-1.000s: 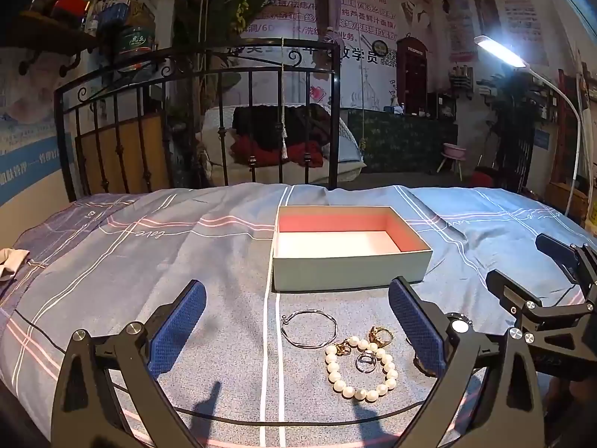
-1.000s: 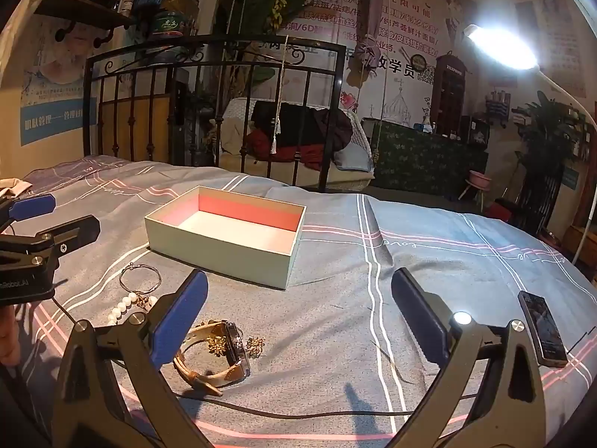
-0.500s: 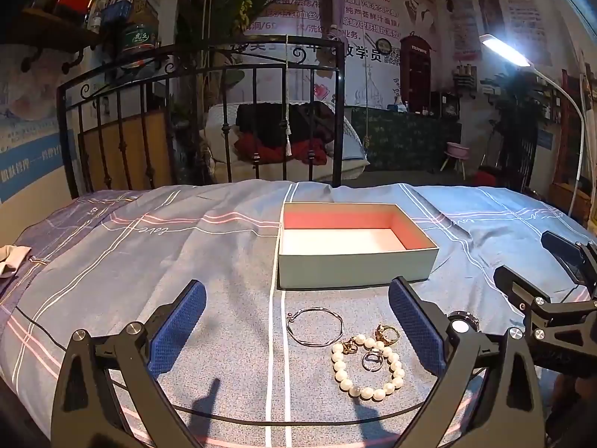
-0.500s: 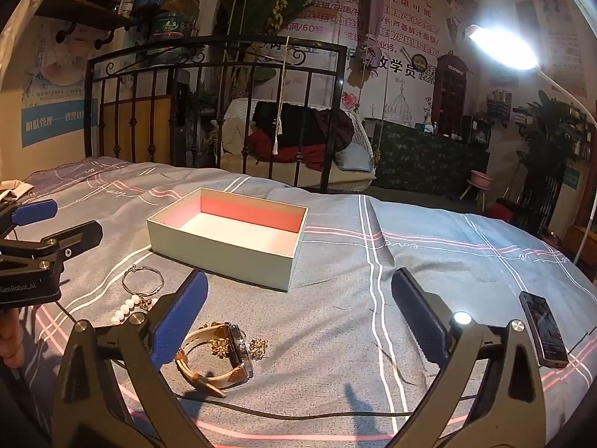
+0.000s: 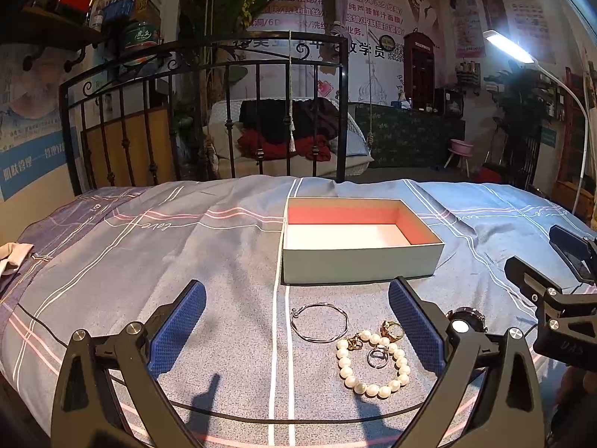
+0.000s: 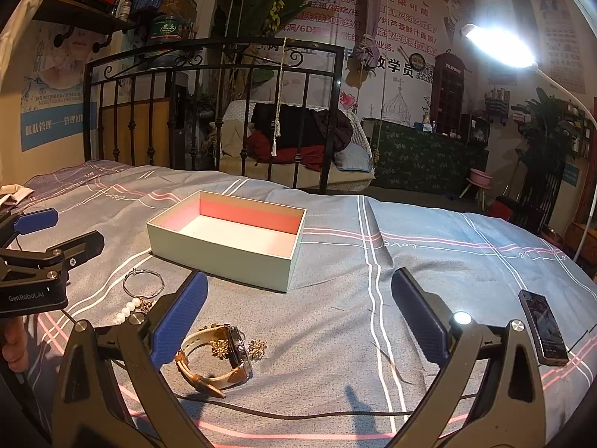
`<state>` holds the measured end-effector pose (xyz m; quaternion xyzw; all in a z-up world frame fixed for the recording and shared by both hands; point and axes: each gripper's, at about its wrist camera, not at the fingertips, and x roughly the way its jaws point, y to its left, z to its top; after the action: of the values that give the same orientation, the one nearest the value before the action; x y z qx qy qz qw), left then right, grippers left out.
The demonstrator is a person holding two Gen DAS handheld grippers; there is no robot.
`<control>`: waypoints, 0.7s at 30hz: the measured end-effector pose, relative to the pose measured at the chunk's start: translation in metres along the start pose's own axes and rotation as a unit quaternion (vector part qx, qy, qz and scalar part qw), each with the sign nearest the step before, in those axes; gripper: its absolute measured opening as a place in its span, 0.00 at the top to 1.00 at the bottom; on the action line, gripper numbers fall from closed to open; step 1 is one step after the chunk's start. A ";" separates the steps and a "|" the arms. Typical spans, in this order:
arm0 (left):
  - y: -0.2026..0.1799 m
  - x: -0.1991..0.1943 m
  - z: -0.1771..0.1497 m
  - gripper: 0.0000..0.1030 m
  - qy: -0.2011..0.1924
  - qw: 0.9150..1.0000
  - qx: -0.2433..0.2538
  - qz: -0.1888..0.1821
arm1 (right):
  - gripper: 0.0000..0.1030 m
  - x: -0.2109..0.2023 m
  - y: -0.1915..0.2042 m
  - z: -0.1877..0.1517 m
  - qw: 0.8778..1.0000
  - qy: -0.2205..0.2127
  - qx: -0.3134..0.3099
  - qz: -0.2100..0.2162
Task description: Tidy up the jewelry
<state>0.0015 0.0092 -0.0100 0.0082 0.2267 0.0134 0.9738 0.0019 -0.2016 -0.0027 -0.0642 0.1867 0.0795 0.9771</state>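
Note:
An open pale-green box (image 5: 358, 261) with a pink and white inside sits on the bed; it also shows in the right wrist view (image 6: 227, 250). In front of it lie a silver bangle (image 5: 319, 322), a pearl bracelet (image 5: 373, 364), a gold ring (image 5: 391, 329) and a silver ring (image 5: 377, 357). My left gripper (image 5: 296, 326) is open and empty, low over the bangle. A tan-strap watch (image 6: 216, 360) and gold earrings (image 6: 257, 346) lie by the left finger of my right gripper (image 6: 298, 321), which is open and empty.
A blue striped bedsheet (image 5: 149, 261) covers the bed. A phone (image 6: 543, 326) lies at the right. A black iron headboard (image 5: 209, 112) stands behind. A floor lamp (image 6: 500, 46) shines at the upper right. A cloth (image 5: 11, 257) lies at the far left.
My left gripper has shifted left and slightly forward, so the box and jewelry sit further right in its view. The right gripper has barely moved. Both stay open.

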 end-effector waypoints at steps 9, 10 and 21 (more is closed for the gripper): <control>-0.003 0.000 0.002 0.06 0.001 1.000 0.000 0.001 | 0.06 -0.001 0.000 0.000 1.000 -0.002 0.001 0.002; -0.004 -0.001 0.002 0.06 0.001 1.000 0.000 0.001 | 0.06 -0.001 0.001 0.000 1.000 -0.003 0.002 0.003; -0.003 0.000 0.004 0.06 0.001 1.000 0.001 -0.001 | 0.06 -0.004 0.000 -0.002 1.000 -0.010 0.007 0.003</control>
<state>0.0029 0.0064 -0.0067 0.0089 0.2278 0.0125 0.9736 -0.0030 -0.2026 -0.0031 -0.0563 0.1776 0.0814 0.9791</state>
